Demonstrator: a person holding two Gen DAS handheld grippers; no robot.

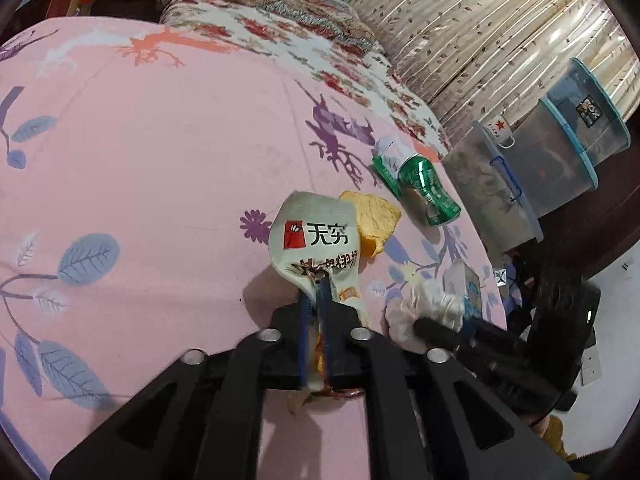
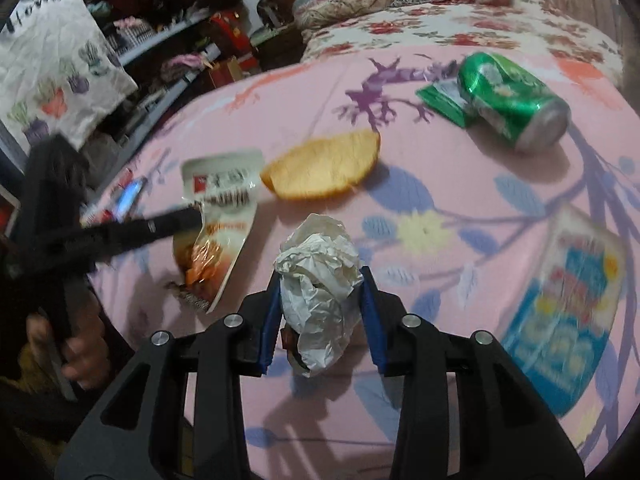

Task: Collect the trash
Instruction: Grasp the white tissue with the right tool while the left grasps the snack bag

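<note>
Two tongs are each gripping trash: left tongs (image 1: pixel 318 286) the snack wrapper (image 1: pixel 314 240), right tongs (image 2: pixel 320 284) the crumpled paper (image 2: pixel 320 280). A green can (image 2: pixel 512 100) and peel (image 2: pixel 324 166) are waiting on the bed (image 2: pixel 460 200).

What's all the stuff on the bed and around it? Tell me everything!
Snack wrapper: one, white, pinched in left gripper.
Crumpled paper: one, white, between right gripper's pads.
Peel: one, yellow, mid-bed.
Can: one, green, lying on its side.
Green packet: one, beside the can.
Blue packet: one, near bed's edge.
Bedsheet: one, pink, leaf print.
Bins: three, clear, beside bed.
Mug: one, white, on a bin.
Left gripper: black, blue pads.
Right gripper: black, blue pads.
Hand: one, holding left gripper.
</note>
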